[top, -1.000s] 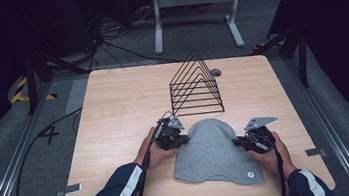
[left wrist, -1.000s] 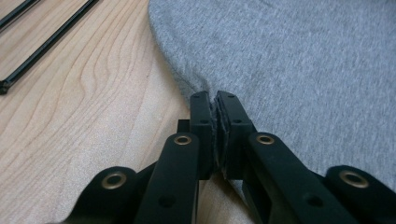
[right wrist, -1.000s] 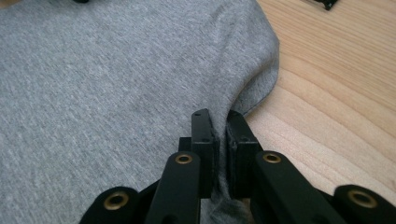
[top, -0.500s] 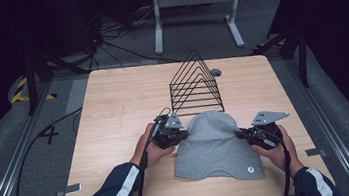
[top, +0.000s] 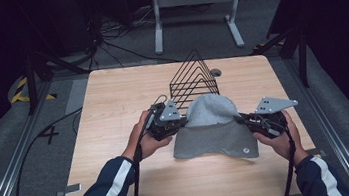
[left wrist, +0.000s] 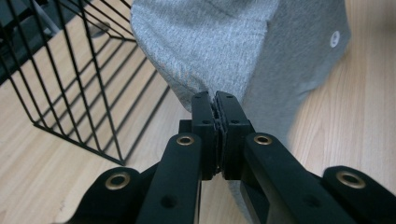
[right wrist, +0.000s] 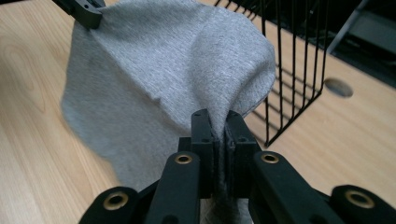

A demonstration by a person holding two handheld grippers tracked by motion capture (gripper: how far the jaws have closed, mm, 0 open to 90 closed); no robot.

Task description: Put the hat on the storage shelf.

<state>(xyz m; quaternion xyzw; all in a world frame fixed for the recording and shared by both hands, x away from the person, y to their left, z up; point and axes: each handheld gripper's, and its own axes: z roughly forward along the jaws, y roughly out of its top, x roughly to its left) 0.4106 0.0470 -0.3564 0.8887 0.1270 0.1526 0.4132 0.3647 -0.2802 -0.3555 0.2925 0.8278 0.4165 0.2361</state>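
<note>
Grey cloth (top: 214, 131), pinched at both side edges and partly raised off the tabletop (top: 112, 95), near hem with its small round tag resting on the wood just in front of the black wire rack (top: 192, 78). Left hand-held gripper (top: 181, 121) clamped tight on the left edge (left wrist: 215, 100), right hand-held gripper (top: 239, 118) clamped on the right edge (right wrist: 219, 122), fabric bunched between the jaws. Grasp done on both sides; lift seemingly under way. Left to do, by the look of it: clearing the tabletop fully, then draping or folding, perhaps at the rack.
</note>
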